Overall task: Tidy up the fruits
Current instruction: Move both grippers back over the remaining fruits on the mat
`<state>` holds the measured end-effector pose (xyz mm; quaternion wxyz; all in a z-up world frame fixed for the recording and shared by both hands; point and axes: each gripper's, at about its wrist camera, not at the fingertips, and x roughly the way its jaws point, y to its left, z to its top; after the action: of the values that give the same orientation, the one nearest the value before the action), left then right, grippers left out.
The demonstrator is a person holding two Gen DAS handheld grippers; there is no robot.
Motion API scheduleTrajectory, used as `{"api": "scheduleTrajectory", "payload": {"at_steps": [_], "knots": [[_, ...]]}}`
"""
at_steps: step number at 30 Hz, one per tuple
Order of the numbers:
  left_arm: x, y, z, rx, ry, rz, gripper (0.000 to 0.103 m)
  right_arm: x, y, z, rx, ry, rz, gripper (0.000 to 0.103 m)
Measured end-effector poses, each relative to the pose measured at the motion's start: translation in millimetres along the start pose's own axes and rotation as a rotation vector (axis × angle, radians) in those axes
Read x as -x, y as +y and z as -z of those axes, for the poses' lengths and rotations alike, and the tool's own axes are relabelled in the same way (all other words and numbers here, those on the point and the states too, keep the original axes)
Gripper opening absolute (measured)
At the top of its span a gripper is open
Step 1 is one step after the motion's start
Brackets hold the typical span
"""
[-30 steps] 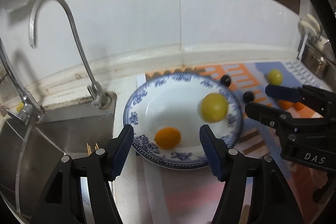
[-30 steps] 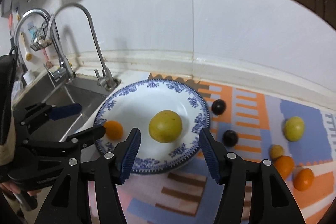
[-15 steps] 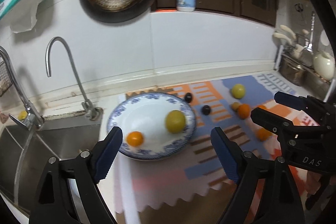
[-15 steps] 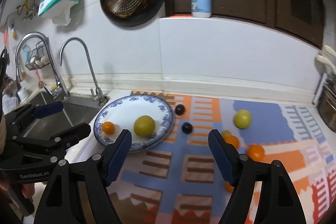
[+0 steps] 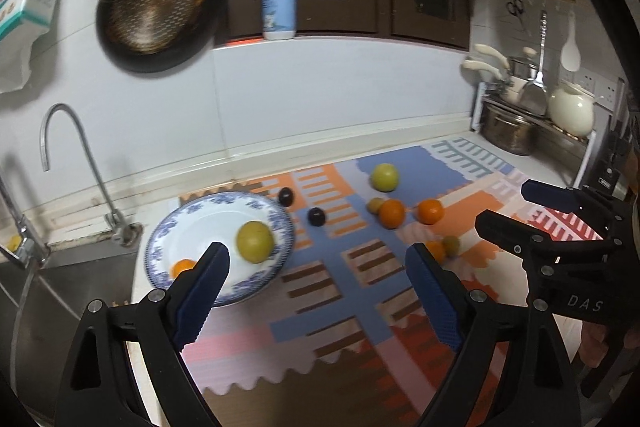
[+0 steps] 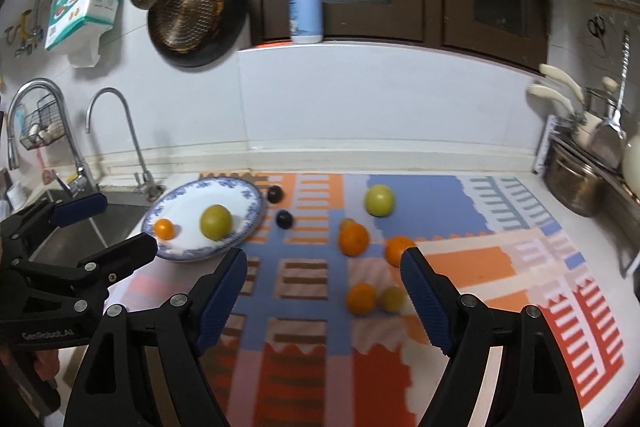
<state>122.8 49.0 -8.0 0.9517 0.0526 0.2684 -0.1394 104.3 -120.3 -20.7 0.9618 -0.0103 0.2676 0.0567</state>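
Both tongs, left (image 5: 316, 291) and right (image 6: 322, 287), were spreading, nothing between them. The plate (image 6: 188, 195) lay ahead-left, holding two fruits.

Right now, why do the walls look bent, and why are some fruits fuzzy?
Both wrist views come through fisheye lenses, so the faucet and counter edges bow, with dark corners. Left wrist view: the pan and the plate smear from motion blur. Right wrist view: the fruits near the fingers are soft too, like the small orange fruit.

Left gripper (image 5: 318, 273) angled downward, fingers opening, nothing between; right gripper (image 6: 324, 277) likewise, fingers opening, empty.
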Motion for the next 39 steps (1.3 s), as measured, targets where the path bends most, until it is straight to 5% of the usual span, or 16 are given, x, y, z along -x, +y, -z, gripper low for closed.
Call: {"api": "scheduleTrajectory", "payload": {"at_steps": [12, 21, 39], "knots": [[-31.3, -58.3, -0.6, -0.037, -0.018, 0.051, 0.089, -4.3, -62.8, 5.1, 0.046, 0.024, 0.005, 0.079], [-71.9, -93.9, 7.3, -0.144, 0.039, 0.102, 0.07, -35.0, -89.4, 16.5, 0.166, 0.092, -0.055, 0.078], [-136.0, -117.7, 25.5, -0.32, 0.194, 0.229, 0.046, -102.6, -89.5, 45.2, 0.409, 0.249, -0.288, 0.046]]}}
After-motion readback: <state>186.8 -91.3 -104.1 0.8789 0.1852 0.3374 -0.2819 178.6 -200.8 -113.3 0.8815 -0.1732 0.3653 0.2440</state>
